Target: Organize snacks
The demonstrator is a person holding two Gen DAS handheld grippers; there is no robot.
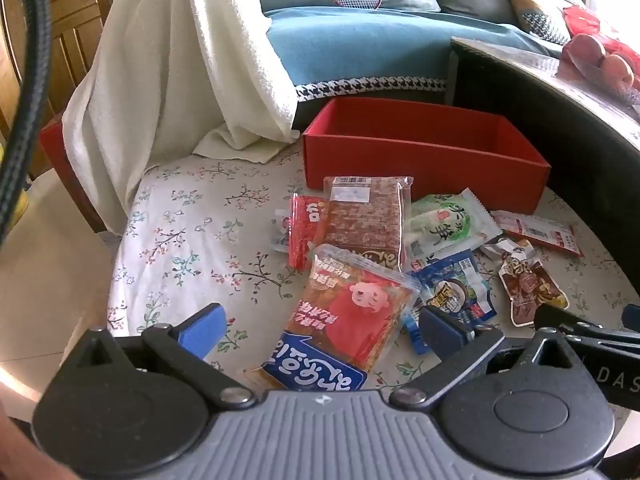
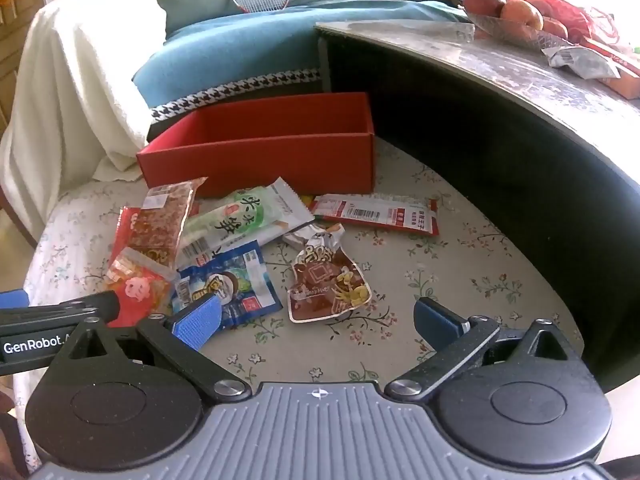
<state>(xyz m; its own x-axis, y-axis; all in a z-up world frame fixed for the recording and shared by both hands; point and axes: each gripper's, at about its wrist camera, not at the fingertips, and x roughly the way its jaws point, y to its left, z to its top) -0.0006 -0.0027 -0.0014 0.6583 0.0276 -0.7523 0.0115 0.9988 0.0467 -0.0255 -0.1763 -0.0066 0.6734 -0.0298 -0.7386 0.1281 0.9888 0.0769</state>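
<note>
Snacks (image 2: 224, 240) lie loose on floral cloth (image 2: 460, 264), in front of red box (image 2: 256, 160). Left gripper (image 1: 320, 326) jaws wide, orange-red pkt (image 1: 352, 316) between pads, not pinched. Right gripper (image 2: 318, 318) wide, nothing held, brown pkt (image 2: 326, 284) just ahead. Box has no snacks in it.

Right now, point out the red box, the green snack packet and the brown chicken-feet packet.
red box (image 2: 256, 160), right wrist view, front wall.
green snack packet (image 2: 240, 220), right wrist view, printed face.
brown chicken-feet packet (image 2: 328, 284), right wrist view, middle.
</note>
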